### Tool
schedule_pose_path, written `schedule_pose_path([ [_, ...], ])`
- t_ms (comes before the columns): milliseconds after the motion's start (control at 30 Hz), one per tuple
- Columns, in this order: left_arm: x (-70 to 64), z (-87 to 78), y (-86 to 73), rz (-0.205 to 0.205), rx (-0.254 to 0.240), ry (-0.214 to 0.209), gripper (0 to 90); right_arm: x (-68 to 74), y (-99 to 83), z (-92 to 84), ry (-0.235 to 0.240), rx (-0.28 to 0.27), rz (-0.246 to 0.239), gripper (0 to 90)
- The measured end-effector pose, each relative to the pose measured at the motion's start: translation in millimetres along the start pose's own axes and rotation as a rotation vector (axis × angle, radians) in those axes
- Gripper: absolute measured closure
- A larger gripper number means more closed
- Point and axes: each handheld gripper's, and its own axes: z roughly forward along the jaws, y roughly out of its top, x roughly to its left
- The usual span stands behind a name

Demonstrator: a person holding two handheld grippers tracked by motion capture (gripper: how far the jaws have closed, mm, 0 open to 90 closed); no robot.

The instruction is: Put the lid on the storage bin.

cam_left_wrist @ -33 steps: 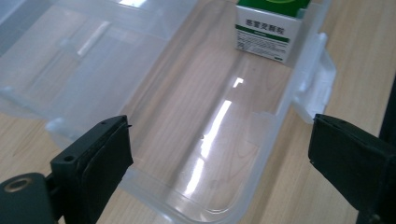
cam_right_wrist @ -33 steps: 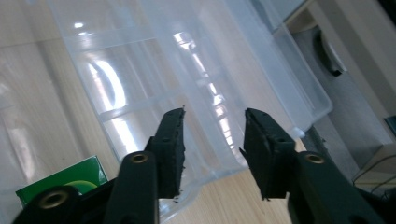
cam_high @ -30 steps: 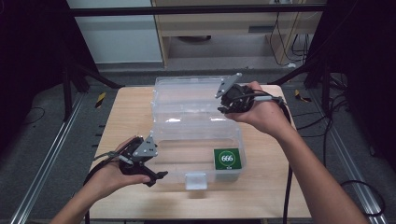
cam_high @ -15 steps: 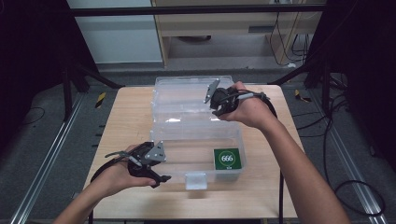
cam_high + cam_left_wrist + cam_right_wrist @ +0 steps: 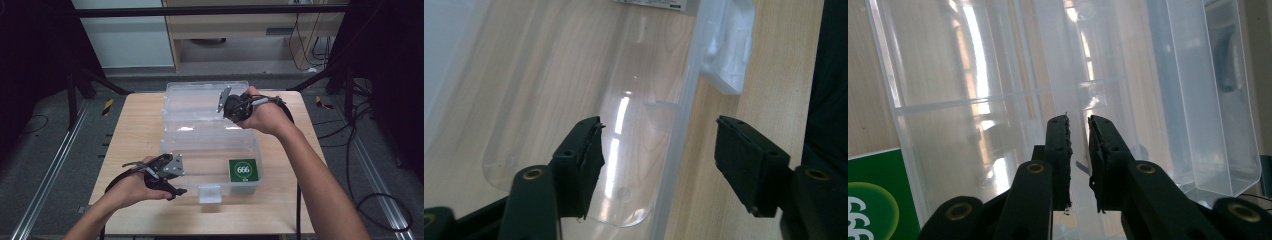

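Note:
A clear plastic box [image 5: 210,157] lies open on the wooden table, its lid [image 5: 192,102] folded back behind it. A green label [image 5: 243,170] [image 5: 868,200] sits at the box's front right. My left gripper [image 5: 176,187] [image 5: 664,155] is at the box's front left corner. Its jaws have just been closing and straddle the front wall [image 5: 674,150] without touching it. My right gripper [image 5: 229,113] [image 5: 1078,150] is over the lid's right part. Its jaws have just been closing and stand almost together, with a thin clear rim of the lid between the pads.
A white latch tab [image 5: 209,192] [image 5: 729,45] juts from the middle of the box's front wall. Bare tabletop [image 5: 135,130] lies left of the box and along the front edge. Black cables trail off both grippers, and dark frame rails flank the table.
My left hand has shifted right and down to the box's front corner, its jaws narrower. My right hand has moved left and down onto the lid, its jaws drawn nearly together.

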Motion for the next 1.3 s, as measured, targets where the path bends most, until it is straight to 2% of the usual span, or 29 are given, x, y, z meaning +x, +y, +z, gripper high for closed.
schedule_pose_path([
  [100,-0.9,3.3,0.1,-0.004,0.014,-0.005,38.8,-0.7,0.8,1.0,0.001,0.006,-0.008,78.5],
  [133,-0.9,5.3,-0.5,0.003,0.034,-0.013,41.9,0.4,1.5,3.8,-0.001,0.016,-0.011,76.7],
  [267,-2.1,9.8,-3.1,0.005,0.044,-0.025,49.3,1.5,2.7,7.3,-0.001,0.027,-0.02,76.3],
  [333,-2.5,11.5,-3.8,0.012,0.041,-0.032,55.7,1.4,3.5,7.6,0.002,0.027,-0.017,76.7],
  [433,-3.6,13.6,-4.5,0.014,0.035,-0.035,59.5,1.3,3.7,7.7,0.004,0.026,-0.018,77.2],
  [500,-4.2,15.1,-4.6,0.024,0.041,-0.021,66.5,0.8,3.3,7.6,0.007,0.024,-0.021,77.7],
  [567,-4.3,15.9,-5.2,0.017,0.046,-0.004,73.2,0.6,3.0,7.0,0.007,0.024,-0.024,78.0],
  [667,-4.2,17.8,-6.5,-0.004,0.028,-0.02,79.2,0.9,2.8,7.0,0.007,0.023,-0.02,78.4],
  [700,-4.4,18.2,-6.8,-0.018,0.02,-0.021,79.4,0.4,3.0,7.2,0.007,0.023,-0.027,78.5],
  [933,-0.1,19.4,-6.8,-0.034,0.015,-0.01,79.5,-3.3,4.3,9.4,0.014,0.021,-0.017,79.6],
  [1000,-0.1,20.2,-6.7,-0.05,0.007,-0.007,79.6,-4.3,4.6,9.6,0.022,0.019,-0.008,80.2],
  [1133,-2.1,20.7,-8.1,-0.054,-0.007,0.008,79.3,-4.3,4.7,7.5,0.042,0.0,0.018,82.1],
  [1300,-1.3,20.8,-8.4,-0.061,-0.007,0.008,79.3,-1.9,5.7,3.4,0.052,-0.002,0.007,84.9],
])
